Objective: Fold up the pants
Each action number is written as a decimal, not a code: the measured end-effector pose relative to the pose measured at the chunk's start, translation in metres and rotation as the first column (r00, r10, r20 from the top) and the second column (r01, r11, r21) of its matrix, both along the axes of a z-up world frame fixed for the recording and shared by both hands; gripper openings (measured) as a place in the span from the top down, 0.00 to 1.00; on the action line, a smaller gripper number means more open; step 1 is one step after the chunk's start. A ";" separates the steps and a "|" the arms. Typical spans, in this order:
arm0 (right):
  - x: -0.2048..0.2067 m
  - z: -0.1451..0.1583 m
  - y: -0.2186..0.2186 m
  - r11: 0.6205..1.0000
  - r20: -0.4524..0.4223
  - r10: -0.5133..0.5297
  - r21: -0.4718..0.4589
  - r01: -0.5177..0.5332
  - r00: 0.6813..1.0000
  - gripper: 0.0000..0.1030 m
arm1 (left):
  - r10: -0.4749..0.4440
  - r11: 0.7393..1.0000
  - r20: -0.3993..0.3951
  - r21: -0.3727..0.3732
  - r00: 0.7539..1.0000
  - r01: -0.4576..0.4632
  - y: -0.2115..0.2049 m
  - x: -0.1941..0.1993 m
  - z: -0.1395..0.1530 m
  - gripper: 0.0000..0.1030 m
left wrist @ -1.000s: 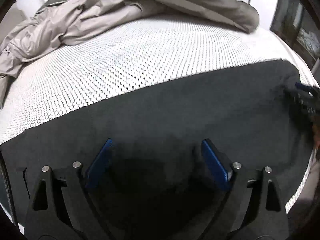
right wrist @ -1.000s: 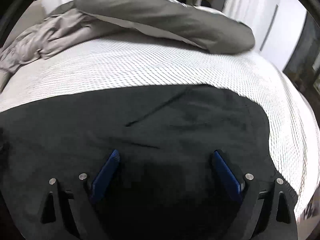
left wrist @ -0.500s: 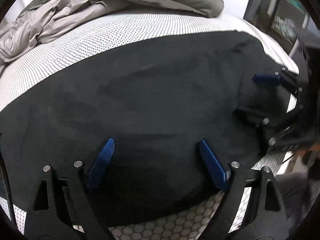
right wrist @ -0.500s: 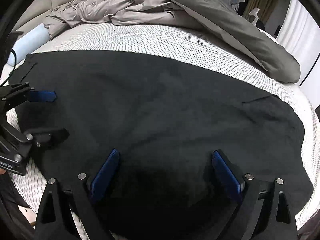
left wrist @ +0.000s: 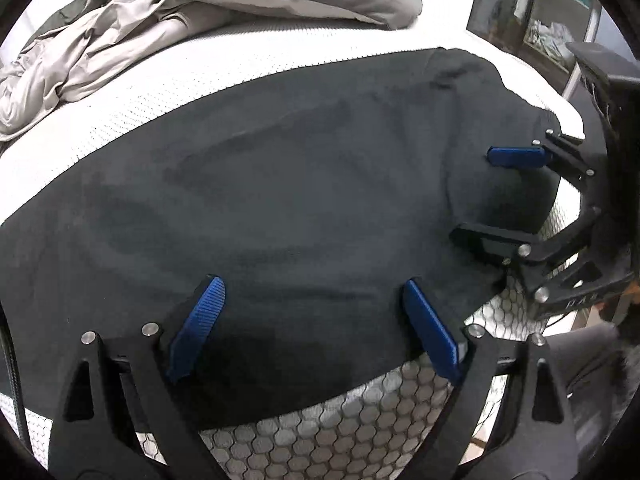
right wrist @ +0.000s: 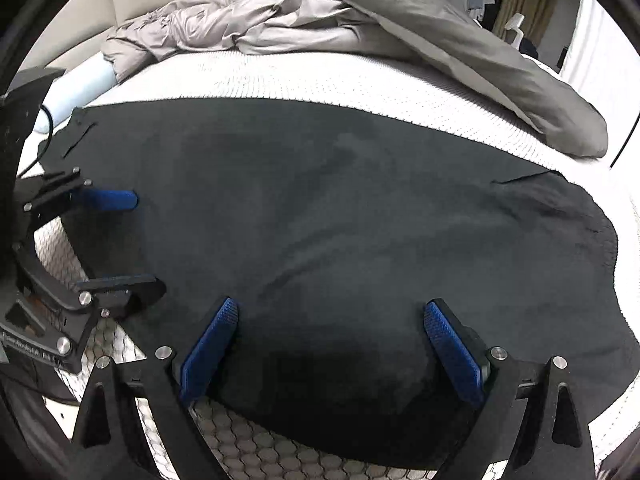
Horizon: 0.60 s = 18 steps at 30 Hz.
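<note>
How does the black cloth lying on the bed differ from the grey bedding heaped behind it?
The black pants are near-black; the grey duvet is pale grey-brown. The pants lie spread nearly flat, with faint creases; the duvet is bunched in deep folds. The pants lie at the near edge, under both open grippers; the duvet sits at the far side, away from them. Both rest on the white honeycomb-patterned mattress.

1. Pants [left wrist: 280, 200]: black cloth, matt, soft nap.
2. Mattress cover [left wrist: 328, 436]: white mesh fabric, honeycomb weave.
3. Duvet [right wrist: 440, 28], far side: grey cloth, slight sheen, creased.
4. Left gripper [left wrist: 316, 324]: matt black plastic frame, ribbed blue pads, shiny metal pins.
</note>
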State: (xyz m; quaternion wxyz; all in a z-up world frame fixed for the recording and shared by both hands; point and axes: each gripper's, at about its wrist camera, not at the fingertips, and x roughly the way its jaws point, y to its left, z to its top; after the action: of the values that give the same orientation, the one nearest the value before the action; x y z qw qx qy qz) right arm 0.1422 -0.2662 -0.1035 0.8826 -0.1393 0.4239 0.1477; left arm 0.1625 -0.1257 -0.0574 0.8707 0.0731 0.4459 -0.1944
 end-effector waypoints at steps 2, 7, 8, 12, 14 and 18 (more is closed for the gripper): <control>-0.010 -0.002 -0.008 1.000 0.003 0.003 -0.004 -0.003 1.000 0.07 | -0.007 1.000 0.002 0.008 1.000 0.007 0.003 0.000 -0.002 0.10; -0.030 0.011 -0.049 0.996 0.018 -0.025 0.081 0.023 1.000 0.07 | 0.016 0.999 0.011 -0.028 1.000 -0.016 0.015 -0.010 0.003 0.10; -0.031 0.015 -0.057 0.995 0.024 -0.055 0.090 0.052 0.998 0.07 | 0.019 0.999 0.007 -0.032 1.000 -0.019 0.018 -0.010 0.003 0.10; -0.032 0.020 -0.150 0.908 -0.030 -0.341 0.247 0.338 0.940 0.08 | 0.023 0.999 0.009 -0.027 1.000 -0.023 0.025 -0.013 0.000 0.10; -0.036 0.019 -0.189 0.825 -0.094 -0.419 0.375 0.422 0.903 0.14 | 0.024 0.999 0.011 -0.023 1.000 -0.024 0.026 -0.014 0.000 0.10; -0.049 0.020 -0.235 0.680 -0.169 -0.523 0.508 0.528 0.835 0.22 | 0.033 0.999 0.007 -0.020 0.999 -0.033 0.025 -0.011 0.000 0.09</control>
State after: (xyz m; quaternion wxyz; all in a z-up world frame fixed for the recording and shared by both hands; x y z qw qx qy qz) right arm 0.0928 -0.5013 -0.0831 0.8881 0.2407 0.3917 0.0010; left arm 0.1510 -0.1009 -0.0578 0.8760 0.0577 0.4419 -0.1844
